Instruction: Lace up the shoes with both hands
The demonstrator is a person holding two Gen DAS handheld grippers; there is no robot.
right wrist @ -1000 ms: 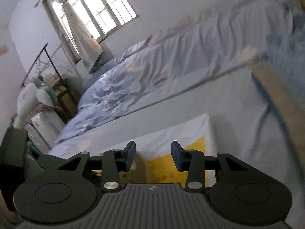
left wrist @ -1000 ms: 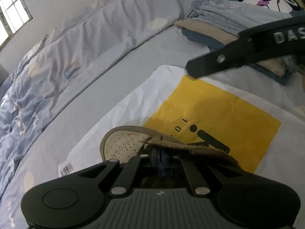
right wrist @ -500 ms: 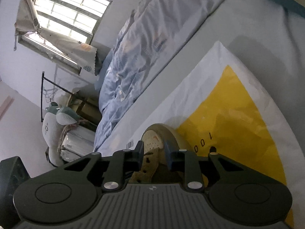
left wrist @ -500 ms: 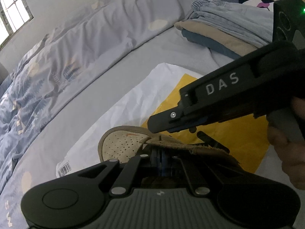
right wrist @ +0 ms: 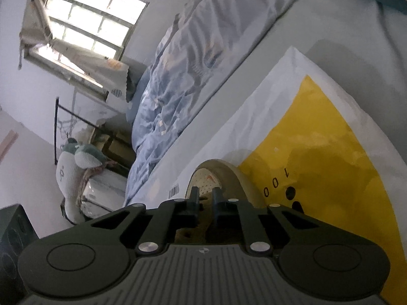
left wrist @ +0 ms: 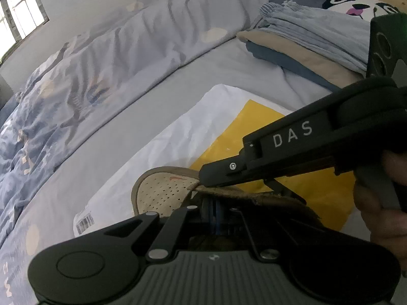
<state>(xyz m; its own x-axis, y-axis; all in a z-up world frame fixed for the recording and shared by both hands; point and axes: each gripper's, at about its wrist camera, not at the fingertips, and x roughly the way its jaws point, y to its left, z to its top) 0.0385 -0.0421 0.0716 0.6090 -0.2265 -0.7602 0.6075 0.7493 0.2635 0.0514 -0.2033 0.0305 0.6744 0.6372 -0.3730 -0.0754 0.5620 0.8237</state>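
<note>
Shoe light, upper soft and floppy, on bag mid-bed. Left hand-held gripper clamped on tongue; right hand-held gripper jaws just closing, narrow gap, grip unclear. Pinch the eyelet edge.

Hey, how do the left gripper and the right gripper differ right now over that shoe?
The left gripper has its jaws shut; the right gripper has just been closing, leaving a narrow gap with nothing visibly pinched. The left gripper sits behind the suede flap of the shoe; the right gripper reaches in from the side, tip at the flap's end. Both aim at the same shoe on the yellow-and-white bag.
</note>
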